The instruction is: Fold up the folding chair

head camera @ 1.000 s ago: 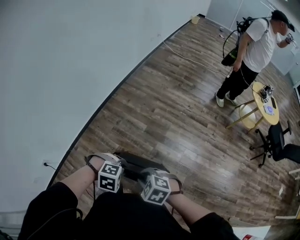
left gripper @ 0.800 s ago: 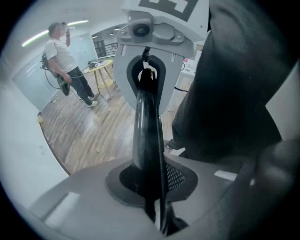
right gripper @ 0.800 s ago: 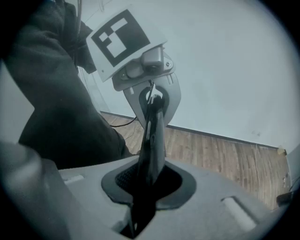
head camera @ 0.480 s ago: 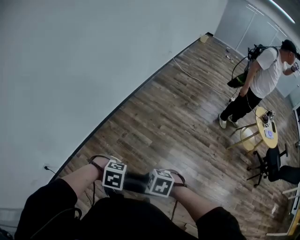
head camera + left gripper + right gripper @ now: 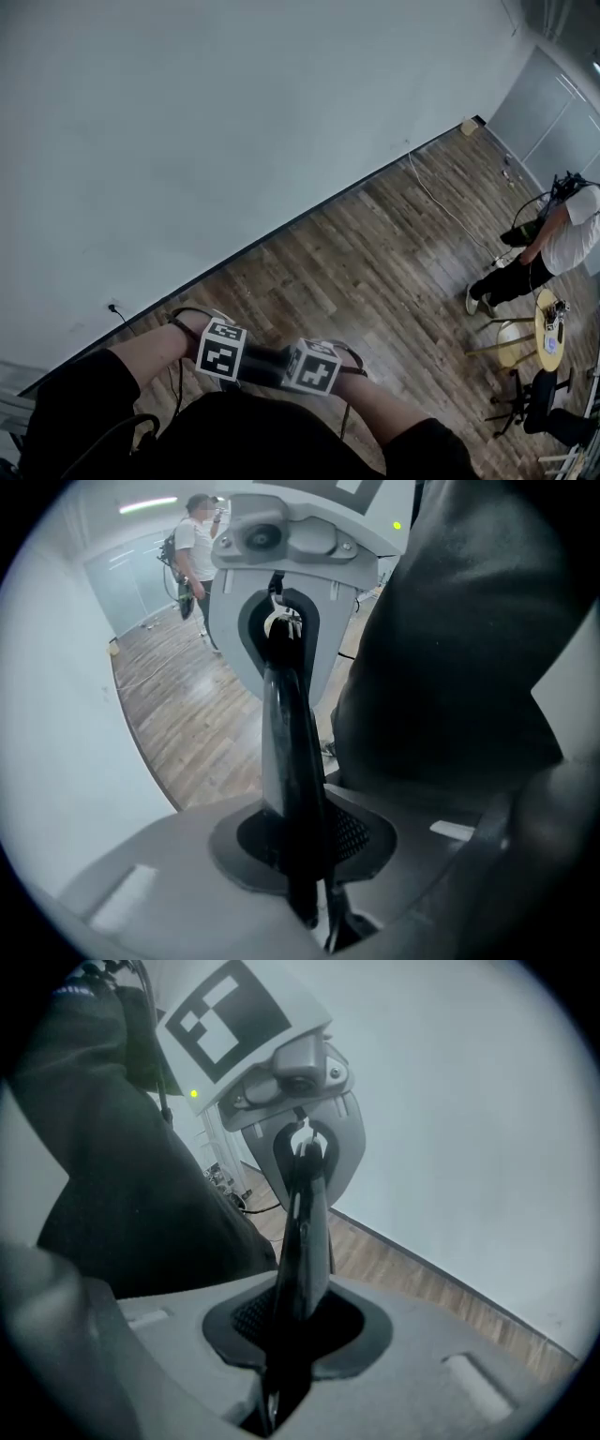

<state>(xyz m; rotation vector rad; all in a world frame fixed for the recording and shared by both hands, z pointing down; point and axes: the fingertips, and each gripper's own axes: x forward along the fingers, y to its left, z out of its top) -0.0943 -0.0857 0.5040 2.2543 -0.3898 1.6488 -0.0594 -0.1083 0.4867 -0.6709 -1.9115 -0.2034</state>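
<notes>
Plainly both tools are clamped on the same thing. The left tool (image 5: 223,360) and the right tool (image 5: 309,367) sit side by side low in the head view, close against the wearer's dark-clothed body. A short black stretch of the folding chair (image 5: 265,365) bridges the gap between their marker cubes. Each gripper view shows its jaws drawn narrow onto a thin, glossy black edge that runs straight out to the other tool. It may be a top rail, but I cannot tell for sure, as the rest of the chair lies hidden under the arms and body. Both tools point steeply down. Beyond them spread the wooden plank floor (image 5: 375,253) and a pale wall (image 5: 234,122). Far off at the right, a person in a white shirt (image 5: 574,234) stands near a black office chair (image 5: 546,412).
</notes>
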